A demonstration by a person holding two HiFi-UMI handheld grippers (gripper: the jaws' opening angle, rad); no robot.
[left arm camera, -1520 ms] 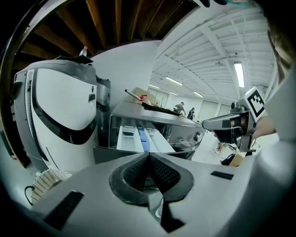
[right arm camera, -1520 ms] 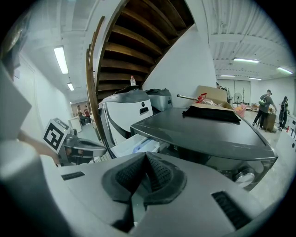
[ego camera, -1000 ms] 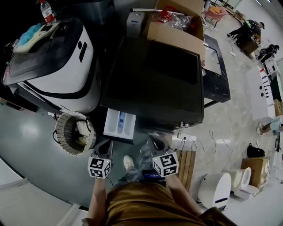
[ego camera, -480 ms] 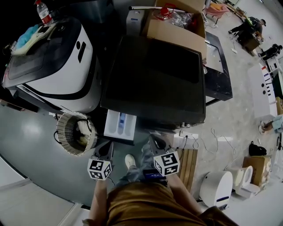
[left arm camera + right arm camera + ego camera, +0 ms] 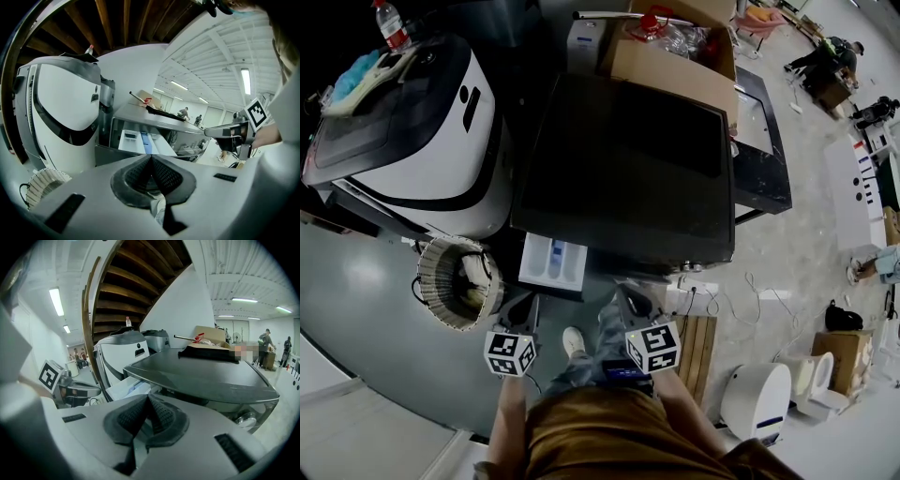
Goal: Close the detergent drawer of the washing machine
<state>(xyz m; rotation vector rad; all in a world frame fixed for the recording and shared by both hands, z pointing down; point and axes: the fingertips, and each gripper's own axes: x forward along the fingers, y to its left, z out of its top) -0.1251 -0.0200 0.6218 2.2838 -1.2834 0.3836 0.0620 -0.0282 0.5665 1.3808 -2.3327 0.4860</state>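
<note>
The white detergent drawer (image 5: 551,262) stands pulled out from the front of the dark-topped washing machine (image 5: 628,169), with blue inserts showing inside. My left gripper (image 5: 528,306) hangs just below the drawer's front edge, jaws shut and empty. My right gripper (image 5: 627,296) is a little to the right of it, under the machine's front, also shut on nothing. In the left gripper view the drawer (image 5: 140,140) lies straight ahead beyond the closed pads (image 5: 159,176). The right gripper view has the drawer (image 5: 125,386) to the left, under the lid.
A white machine (image 5: 422,141) stands left of the washer, with a woven basket (image 5: 455,281) on the floor beside the drawer. A cardboard box (image 5: 675,56) sits behind the washer. A wooden pallet (image 5: 694,347) and a white appliance (image 5: 755,403) are on the right.
</note>
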